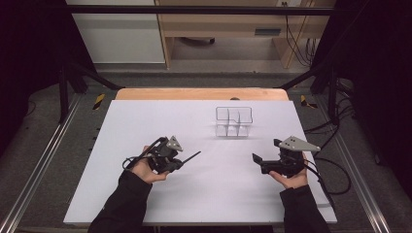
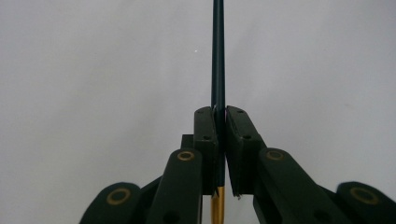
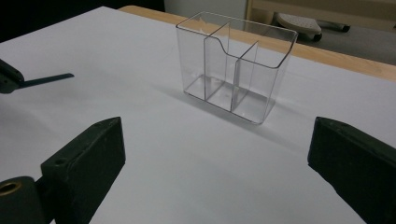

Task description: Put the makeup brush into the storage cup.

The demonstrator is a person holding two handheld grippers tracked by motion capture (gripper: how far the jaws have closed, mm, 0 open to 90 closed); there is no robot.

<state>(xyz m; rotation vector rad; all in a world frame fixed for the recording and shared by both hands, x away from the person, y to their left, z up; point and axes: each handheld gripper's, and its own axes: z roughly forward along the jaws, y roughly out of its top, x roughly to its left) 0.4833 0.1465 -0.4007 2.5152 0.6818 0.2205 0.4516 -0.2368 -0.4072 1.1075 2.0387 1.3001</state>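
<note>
Pencil-like stick [image 2: 218, 56], dark and thin with a gold-coloured lower end, is what the work turns on, but the biggest thing before me is the white table [image 1: 145, 194], a broad sheet laid over a wooden top whose edge shows at the far side. On it, toward the far right of middle, stands a clear plastic organizer [image 1: 234, 121], upright and empty. From above it reads as little more than a wire outline; the right gripper view brings it close and shows its inner walls splitting it into compartments, one long one at the back and smaller ones in front [image 3: 236, 70].

The right gripper [image 1: 265, 162] sits near the right edge of the sheet, well apart from the organizer, its jaws spread wide with bare table between them. The left gripper [image 1: 180, 162] is held left of middle, its jaws pinched narrow on the stick. From above, the stick is only a thin dark line poking out toward the right, near the table. The left gripper view shows it running straight up between the pads, the gold end below the grip. The right gripper view catches its dark tip [image 3: 49, 78] at the far left, well apart from the organizer
</note>
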